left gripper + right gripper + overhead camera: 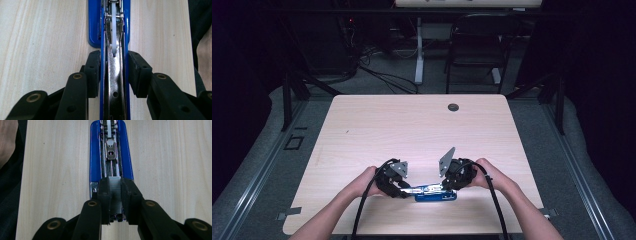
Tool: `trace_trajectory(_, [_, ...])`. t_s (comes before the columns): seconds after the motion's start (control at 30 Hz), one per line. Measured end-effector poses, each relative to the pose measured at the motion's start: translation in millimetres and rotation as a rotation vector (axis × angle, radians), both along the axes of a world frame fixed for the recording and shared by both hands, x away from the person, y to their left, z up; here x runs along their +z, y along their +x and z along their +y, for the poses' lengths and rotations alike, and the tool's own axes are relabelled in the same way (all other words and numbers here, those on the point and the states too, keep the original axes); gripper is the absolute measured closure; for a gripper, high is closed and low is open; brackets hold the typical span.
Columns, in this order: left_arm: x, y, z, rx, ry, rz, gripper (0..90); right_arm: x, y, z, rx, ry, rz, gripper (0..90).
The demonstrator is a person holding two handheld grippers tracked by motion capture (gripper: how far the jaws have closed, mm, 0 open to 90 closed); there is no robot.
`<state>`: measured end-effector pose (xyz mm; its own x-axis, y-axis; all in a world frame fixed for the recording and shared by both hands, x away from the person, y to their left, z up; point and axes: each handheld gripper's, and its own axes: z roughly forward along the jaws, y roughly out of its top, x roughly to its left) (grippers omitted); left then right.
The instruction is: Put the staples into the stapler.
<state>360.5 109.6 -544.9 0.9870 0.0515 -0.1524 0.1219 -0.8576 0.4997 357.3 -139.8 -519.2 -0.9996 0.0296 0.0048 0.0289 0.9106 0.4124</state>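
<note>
— Two grippers, one pale wooden counter [362, 130]: what's held?

— Low centre, an opened blue metal stapler [435, 193]. Left gripper [113, 72] clamps its rail; right gripper [115, 202] pinches a silver staple strip [115, 195].

— Risk?

— Misaligned, that strip could buckle or scatter.

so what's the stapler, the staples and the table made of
Stapler: the blue shell looks like glossy painted metal or plastic, hard to tell; its inner channel is shiny chromed metal, mirror-like. Staples: a bright ridged metal strip. Table: pale wood-grain top, matte, probably laminate.
</note>
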Motion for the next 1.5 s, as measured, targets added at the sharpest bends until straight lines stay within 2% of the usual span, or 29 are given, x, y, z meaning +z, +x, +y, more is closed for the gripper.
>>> trace_trajectory(0.33, [0.0, 0.0, -0.1, 0.000, 0.001, 0.001, 64.4, -1.1, 0.5, -2.3, 0.001, -0.014, 0.007, 75.7])
trace_trajectory(0.47, [-0.1, 0.1, -0.1, 0.000, 0.001, 0.000, 64.4, 0.2, 1.4, -4.5, -0.003, 0.001, 0.013, 74.8])
trace_trajectory(0.6, [0.0, 0.1, 0.0, 0.001, 0.000, 0.001, 64.4, 1.8, 3.7, -6.1, -0.036, 0.011, 0.014, 73.6])
trace_trajectory(0.8, [0.0, 0.1, 0.0, 0.001, 0.000, 0.000, 64.2, 1.1, 8.0, -5.6, -0.118, 0.027, 0.032, 69.2])
trace_trajectory(1.1, [-0.1, -0.1, 0.0, 0.001, -0.003, -0.002, 64.0, -2.9, 11.6, 4.1, -0.218, 0.072, 0.053, 63.7])
trace_trajectory(1.2, [-0.1, 0.0, 0.0, 0.001, -0.003, -0.002, 64.0, -4.6, 12.5, 7.1, -0.237, 0.071, 0.051, 63.0])
trace_trajectory(1.5, [-0.2, 0.0, 0.1, 0.003, -0.003, -0.001, 63.8, -8.8, 11.1, 10.6, -0.236, 0.044, 0.048, 62.9])
